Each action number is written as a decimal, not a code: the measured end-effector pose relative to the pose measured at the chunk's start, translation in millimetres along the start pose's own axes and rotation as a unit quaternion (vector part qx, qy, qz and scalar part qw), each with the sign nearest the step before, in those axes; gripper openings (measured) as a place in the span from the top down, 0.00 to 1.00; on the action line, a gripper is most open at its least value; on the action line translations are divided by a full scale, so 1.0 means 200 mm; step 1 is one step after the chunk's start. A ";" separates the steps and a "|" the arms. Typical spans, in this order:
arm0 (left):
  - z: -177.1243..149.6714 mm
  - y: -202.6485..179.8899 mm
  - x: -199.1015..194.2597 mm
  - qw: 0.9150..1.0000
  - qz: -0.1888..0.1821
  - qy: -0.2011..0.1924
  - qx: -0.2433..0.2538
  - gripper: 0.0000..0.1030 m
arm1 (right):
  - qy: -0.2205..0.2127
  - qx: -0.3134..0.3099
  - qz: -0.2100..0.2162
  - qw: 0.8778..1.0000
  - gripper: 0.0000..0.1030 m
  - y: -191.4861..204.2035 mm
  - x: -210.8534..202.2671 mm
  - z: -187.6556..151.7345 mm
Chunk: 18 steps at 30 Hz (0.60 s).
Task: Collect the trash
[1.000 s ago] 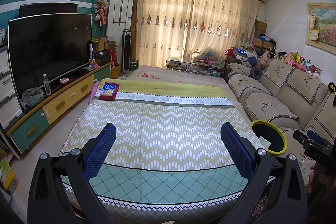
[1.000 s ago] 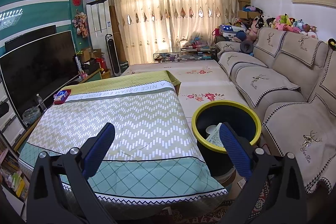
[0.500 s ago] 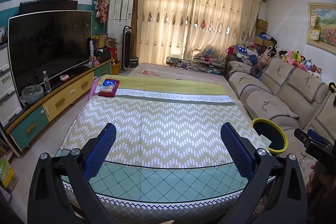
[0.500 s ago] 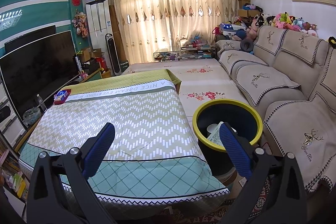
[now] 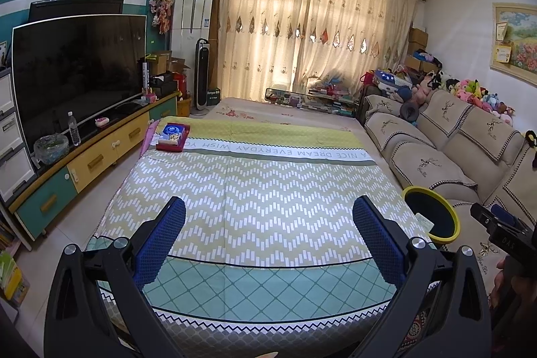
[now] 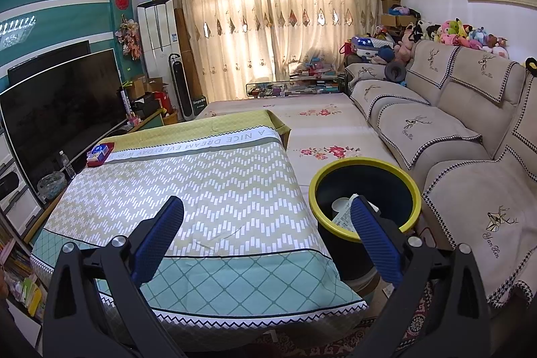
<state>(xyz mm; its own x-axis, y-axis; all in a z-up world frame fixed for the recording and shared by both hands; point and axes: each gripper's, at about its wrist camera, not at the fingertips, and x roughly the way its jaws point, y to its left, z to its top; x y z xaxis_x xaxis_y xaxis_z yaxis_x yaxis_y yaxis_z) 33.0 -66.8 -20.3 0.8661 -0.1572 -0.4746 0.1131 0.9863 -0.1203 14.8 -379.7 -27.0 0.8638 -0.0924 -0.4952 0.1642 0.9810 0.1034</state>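
Note:
A black trash bin with a yellow rim point(image 6: 365, 190) stands between the cloth-covered table and the sofa; white paper and a cup lie inside it point(image 6: 342, 210). It also shows in the left wrist view point(image 5: 431, 215). My right gripper point(image 6: 266, 217) is open and empty, above the table's near right corner beside the bin. My left gripper point(image 5: 268, 220) is open and empty over the near part of the patterned tablecloth point(image 5: 255, 190). The right gripper's body point(image 5: 500, 230) shows at the right edge of the left wrist view.
A red tray with a blue tissue pack point(image 5: 173, 136) lies at the table's far left corner. A beige sofa point(image 6: 453, 140) runs along the right. A TV point(image 5: 77, 69) on a low cabinet with a bottle stands left. A glass shelf of books sits below the curtains.
Both views have shifted slightly, with the bin a little lower and closer in the right wrist view. Both grippers stay open and empty.

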 end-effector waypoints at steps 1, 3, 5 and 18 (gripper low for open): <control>0.00 0.00 0.01 1.000 -0.001 0.001 0.000 0.05 | 0.000 0.000 0.000 1.000 0.08 0.00 0.00 0.00; 0.00 0.00 0.01 1.000 -0.001 0.001 0.000 0.05 | 0.001 0.000 0.000 1.000 0.08 0.00 0.00 0.00; -0.01 0.00 0.01 1.000 -0.001 0.001 0.000 0.05 | 0.001 0.000 0.001 1.000 0.08 0.01 0.00 0.00; -0.02 -0.01 0.03 1.000 0.000 0.004 -0.001 0.05 | 0.003 0.001 0.002 1.000 0.08 0.01 0.01 0.00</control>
<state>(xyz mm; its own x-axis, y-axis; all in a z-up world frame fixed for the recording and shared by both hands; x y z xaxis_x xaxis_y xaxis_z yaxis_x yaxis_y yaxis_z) 35.8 -69.7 -25.1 0.8620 -0.1575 -0.4818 0.1122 0.9862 -0.1215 16.5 -377.3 -27.2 0.8618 -0.0871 -0.4996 0.1617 0.9809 0.1079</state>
